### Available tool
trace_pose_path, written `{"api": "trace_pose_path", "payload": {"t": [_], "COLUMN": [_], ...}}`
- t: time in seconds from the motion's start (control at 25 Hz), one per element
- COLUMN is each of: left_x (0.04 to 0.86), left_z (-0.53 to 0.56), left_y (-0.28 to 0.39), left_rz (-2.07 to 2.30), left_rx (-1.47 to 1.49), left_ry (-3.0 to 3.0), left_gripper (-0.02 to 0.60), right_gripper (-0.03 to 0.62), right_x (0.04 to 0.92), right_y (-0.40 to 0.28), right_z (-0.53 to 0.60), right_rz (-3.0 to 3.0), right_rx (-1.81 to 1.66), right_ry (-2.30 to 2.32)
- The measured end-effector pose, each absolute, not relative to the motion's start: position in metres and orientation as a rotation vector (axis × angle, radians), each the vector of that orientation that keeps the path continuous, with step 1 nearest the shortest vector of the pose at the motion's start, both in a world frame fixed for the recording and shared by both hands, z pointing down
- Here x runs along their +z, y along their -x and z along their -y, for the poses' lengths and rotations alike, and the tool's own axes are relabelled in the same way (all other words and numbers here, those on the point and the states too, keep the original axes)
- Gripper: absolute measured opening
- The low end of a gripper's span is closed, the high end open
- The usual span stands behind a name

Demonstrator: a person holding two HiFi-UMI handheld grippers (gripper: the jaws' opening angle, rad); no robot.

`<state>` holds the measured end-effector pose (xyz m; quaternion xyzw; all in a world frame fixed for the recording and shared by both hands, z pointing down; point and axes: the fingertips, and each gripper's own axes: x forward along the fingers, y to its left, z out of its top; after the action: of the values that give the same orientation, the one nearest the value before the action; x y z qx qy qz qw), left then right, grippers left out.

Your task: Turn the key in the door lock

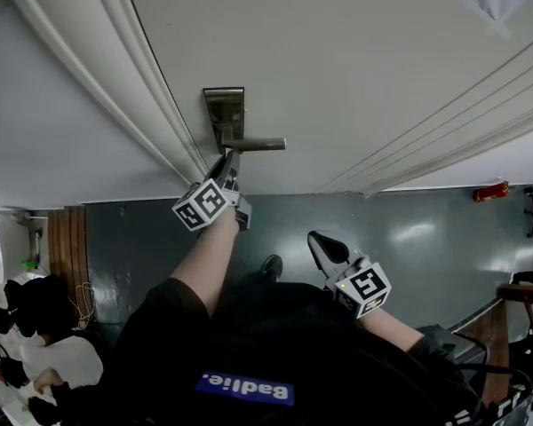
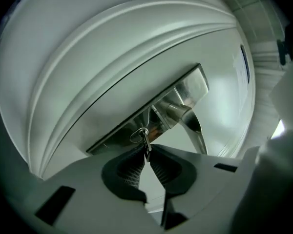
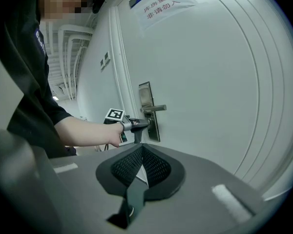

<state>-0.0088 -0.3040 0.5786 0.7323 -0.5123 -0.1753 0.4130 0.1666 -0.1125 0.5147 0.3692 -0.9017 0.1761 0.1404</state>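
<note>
A steel lock plate (image 1: 224,114) with a lever handle (image 1: 254,145) sits on the white door (image 1: 355,69). My left gripper (image 1: 227,169) is pressed up to the plate's lower end, below the handle. In the left gripper view a small metal key (image 2: 146,144) with a wire ring (image 2: 138,135) sticks out of the lock plate (image 2: 136,126), and my left gripper (image 2: 147,155) is shut on the key. The handle (image 2: 194,126) stands to the right of it. My right gripper (image 1: 323,248) hangs back from the door, shut on nothing (image 3: 142,149). The right gripper view shows the left gripper (image 3: 133,125) at the plate (image 3: 147,112).
The door frame moulding (image 1: 115,69) runs close on the left of the lock. A paper notice (image 3: 160,3) is stuck high on the door. On the dark floor lie a red object (image 1: 490,191) at right and bags (image 1: 35,327) at left. A wooden chair (image 1: 529,313) stands at right.
</note>
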Motion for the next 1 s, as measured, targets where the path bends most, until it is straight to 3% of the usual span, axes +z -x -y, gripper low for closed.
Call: {"api": "trace_pose_path", "payload": {"t": [0.52,1.0], "left_x": [0.577,0.577], "left_z": [0.304,0.307], "left_y": [0.003,0.003], "left_rz": [0.685,0.518], "left_rx": [-0.977,-1.032], "left_ry": [-1.418,-1.339], "left_gripper": [0.028,0.026], "right_gripper": [0.002,0.002], "right_x": [0.525,0.529], "right_y": [-0.167,-0.162], "right_z": [0.109,0.108], "right_rz": [2.558,2.521], "right_rx": [0.521,0.532], "right_ry": [-1.059,-1.09]}}
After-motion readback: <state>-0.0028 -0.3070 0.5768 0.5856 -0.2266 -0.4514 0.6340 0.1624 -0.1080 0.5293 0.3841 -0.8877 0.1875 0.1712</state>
